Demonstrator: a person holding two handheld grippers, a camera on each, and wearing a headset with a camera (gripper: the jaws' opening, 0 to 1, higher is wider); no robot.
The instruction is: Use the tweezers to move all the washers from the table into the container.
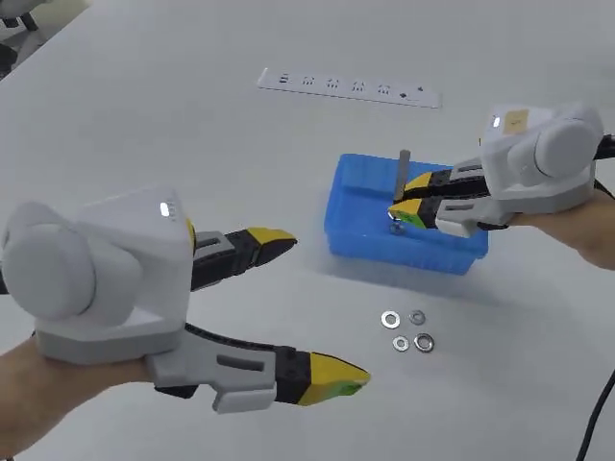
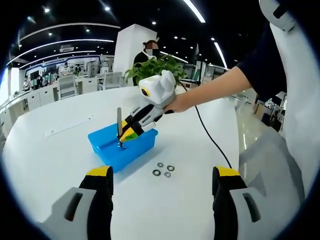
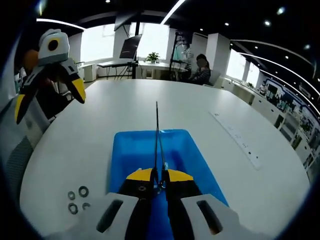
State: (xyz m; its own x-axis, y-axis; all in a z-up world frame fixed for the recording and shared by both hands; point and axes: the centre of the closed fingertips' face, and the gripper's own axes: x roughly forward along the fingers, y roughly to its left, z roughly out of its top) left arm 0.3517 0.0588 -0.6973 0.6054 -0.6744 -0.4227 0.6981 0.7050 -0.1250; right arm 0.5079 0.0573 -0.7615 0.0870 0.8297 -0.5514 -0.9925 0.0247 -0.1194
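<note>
The right gripper (image 1: pixel 405 199) is closed narrowly on the tweezers (image 1: pixel 404 168), which it grips at about mid-length. It holds them over the near-middle of the blue container (image 1: pixel 404 252). The tweezers' long axis stands close to upright. The broad grey end points up above the jaws, and the fine tips point down into the container, at or just above its floor. A small glint at the tips (image 1: pixel 395 225) may be a washer, but it is too small to tell. The container's floor is partly hidden by the gripper, and no washers can be made out on the part that shows.

The left gripper (image 1: pixel 312 307) hovers nearer the person, well apart from the container, with its jaws spread wide and nothing between them.

Four washers (image 1: pixel 407 330) lie in a loose cluster on the white table (image 1: pixel 192 125), just in front of the container's near wall and flat on the surface. A power strip (image 1: pixel 351 86) lies beyond the container.

Judged from this layout, the task is partway along at best. One transfer may be ending inside the container, and at least four washers are left to pick up.
</note>
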